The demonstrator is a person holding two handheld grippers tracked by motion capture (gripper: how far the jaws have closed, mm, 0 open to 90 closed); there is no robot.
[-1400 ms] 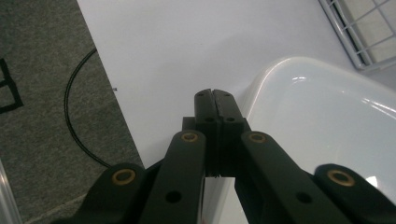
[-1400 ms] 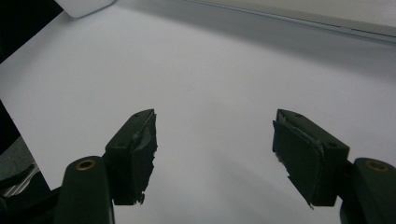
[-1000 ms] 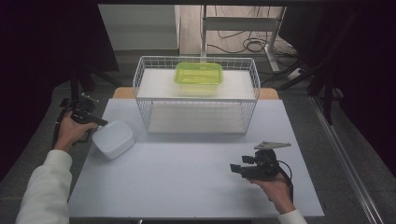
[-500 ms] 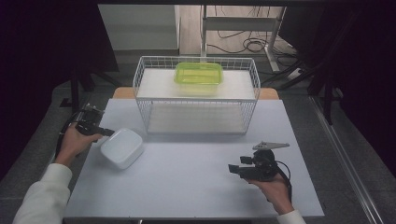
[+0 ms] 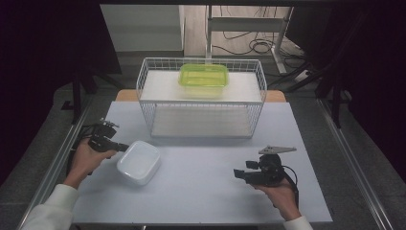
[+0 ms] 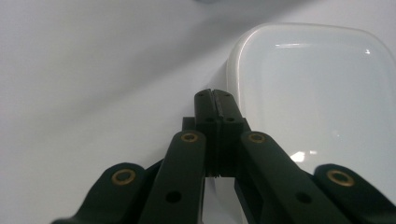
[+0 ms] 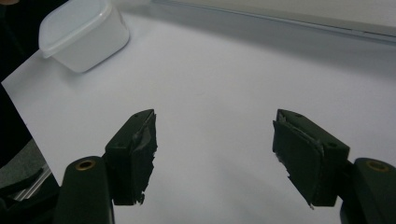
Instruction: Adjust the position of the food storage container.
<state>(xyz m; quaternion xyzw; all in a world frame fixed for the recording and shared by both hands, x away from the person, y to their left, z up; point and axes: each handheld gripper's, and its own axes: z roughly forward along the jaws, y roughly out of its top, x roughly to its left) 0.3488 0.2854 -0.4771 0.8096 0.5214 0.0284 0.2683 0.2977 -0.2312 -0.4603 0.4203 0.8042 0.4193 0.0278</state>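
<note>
Change since earlier: white container point(image 5: 139, 162) now sits further right on the worktop point(image 5: 206, 191), towards its middle; left tool point(image 5: 120, 146) has travelled with it; right tool unmoved.
Item: white container, lidded, rounded rectangular, smooth glossy plastic; rests flat on the left part of the worktop, well short of the basket.
Left tool: jaws pressed fully together, nothing between them; tips at the container's left rim, apparently touching.
Step in hand: judged a push, sliding the container across with shut jaws.
Next move: likely calls for a steady low nudge, or opening to grip the rim.
Right tool point(image 5: 241, 173): jaws wide, empty, held low over bare worktop at right.
Worktop: matte pale sheet, flat.
Basket point(image 5: 201, 103): white wire grid, open-topped, at the back.
Green container point(image 5: 203, 75): translucent, rectangular, inside the basket at its rear.
</note>
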